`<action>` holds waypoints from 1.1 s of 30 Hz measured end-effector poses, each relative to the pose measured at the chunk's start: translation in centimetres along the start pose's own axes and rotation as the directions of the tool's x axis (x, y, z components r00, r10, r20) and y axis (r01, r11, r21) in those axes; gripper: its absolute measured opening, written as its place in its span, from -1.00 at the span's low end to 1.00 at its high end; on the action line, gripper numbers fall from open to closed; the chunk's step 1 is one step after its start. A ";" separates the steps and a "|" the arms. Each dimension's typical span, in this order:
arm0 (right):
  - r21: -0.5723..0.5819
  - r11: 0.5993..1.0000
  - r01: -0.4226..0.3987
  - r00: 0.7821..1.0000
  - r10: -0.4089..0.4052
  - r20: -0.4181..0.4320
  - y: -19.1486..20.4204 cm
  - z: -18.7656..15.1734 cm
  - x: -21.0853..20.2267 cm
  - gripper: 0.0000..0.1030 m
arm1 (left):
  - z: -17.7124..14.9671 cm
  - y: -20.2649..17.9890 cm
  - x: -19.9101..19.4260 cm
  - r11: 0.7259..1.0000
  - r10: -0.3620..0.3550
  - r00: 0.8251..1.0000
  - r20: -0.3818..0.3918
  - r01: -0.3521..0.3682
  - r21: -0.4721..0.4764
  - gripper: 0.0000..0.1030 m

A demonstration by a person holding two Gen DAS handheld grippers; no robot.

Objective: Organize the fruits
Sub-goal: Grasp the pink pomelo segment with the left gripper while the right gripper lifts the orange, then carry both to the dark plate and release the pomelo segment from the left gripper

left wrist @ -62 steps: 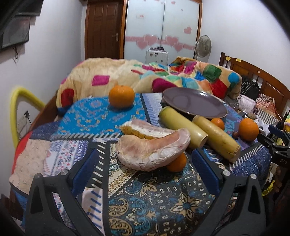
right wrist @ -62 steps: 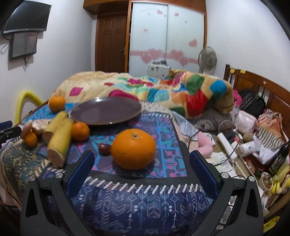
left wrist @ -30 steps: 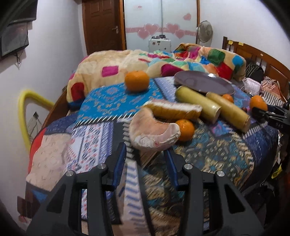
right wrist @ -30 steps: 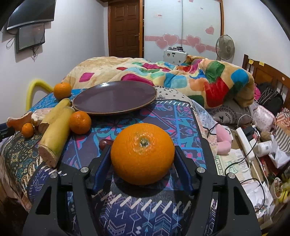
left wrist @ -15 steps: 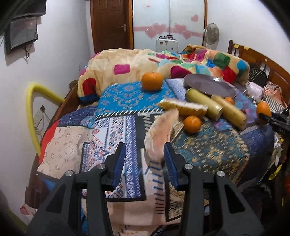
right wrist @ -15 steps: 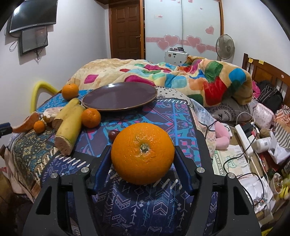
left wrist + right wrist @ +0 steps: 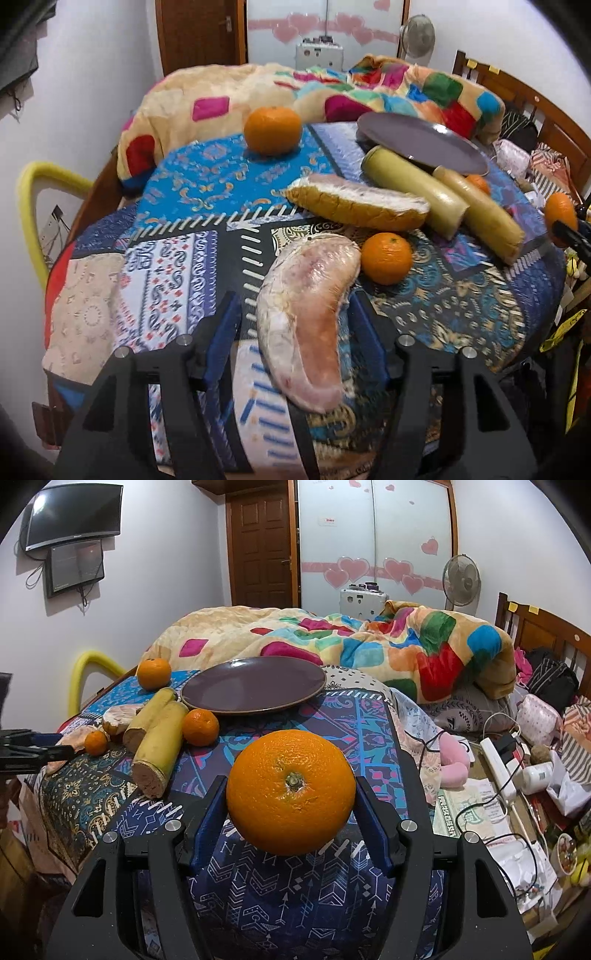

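Altogether 4 oranges, 1 point(image 7: 290, 792) between right fingers point(image 7: 371, 830); left fingers point(image 7: 221, 338) pinching 1 pomelo wedge point(image 7: 308, 317).

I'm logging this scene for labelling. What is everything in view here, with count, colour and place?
large orange: one, orange, in the right gripper.
pomelo wedge: one, pink, wrapped, in the left gripper.
second pomelo wedge: one, yellow rind, on the cloth.
small oranges: three, orange, on the cloth.
sugarcane pieces: two, yellow, beside the plate.
plate: one, dark purple, bare.
blanket: one, multicoloured, behind.
fan: one, by the wardrobe.
left gripper: black, blue pads.
right gripper: same.
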State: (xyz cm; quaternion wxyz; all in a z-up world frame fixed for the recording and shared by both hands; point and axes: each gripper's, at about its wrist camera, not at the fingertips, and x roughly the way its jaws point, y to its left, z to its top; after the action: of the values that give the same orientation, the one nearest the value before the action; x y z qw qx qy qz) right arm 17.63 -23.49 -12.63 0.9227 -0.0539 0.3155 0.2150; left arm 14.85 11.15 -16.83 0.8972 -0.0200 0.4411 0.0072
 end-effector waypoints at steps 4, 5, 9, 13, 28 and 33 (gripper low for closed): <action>-0.002 1.000 -0.001 1.000 0.001 -0.005 0.0 -0.1 0.4 0.22 | 0.4 0.2 0.6 1.000 -0.020 1.000 0.014 0.020 0.001 0.15; -0.002 1.000 -0.002 1.000 0.002 -0.007 0.0 -0.1 0.5 0.22 | 0.5 0.2 0.7 1.000 -0.022 1.000 0.015 0.022 0.004 0.08; 0.001 1.000 -0.014 1.000 0.014 -0.015 0.0 0.1 1.0 0.22 | 0.7 0.2 0.6 1.000 -0.025 0.999 0.025 0.025 0.003 -0.15; -0.005 1.000 -0.015 1.000 0.015 -0.008 0.2 0.5 1.1 0.22 | 0.8 0.4 0.3 1.000 -0.012 0.999 0.030 0.012 -0.013 -0.17; -0.037 0.999 0.019 0.992 -0.014 0.129 0.9 5.0 -1.2 0.22 | 6.8 -1.7 -4.9 1.000 -0.018 0.976 0.215 0.014 0.021 -0.39; -0.048 0.998 0.033 0.986 -0.025 0.165 1.1 6.5 -1.2 0.22 | 9.0 -3.0 -4.9 0.998 -0.057 0.968 0.243 0.047 0.043 -0.57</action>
State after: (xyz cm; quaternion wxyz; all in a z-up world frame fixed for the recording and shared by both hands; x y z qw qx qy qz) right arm 19.98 -21.43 -6.72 0.9470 -0.0637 0.2319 0.2131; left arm 19.04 8.58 -7.42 0.9448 -0.0138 0.3267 -0.0222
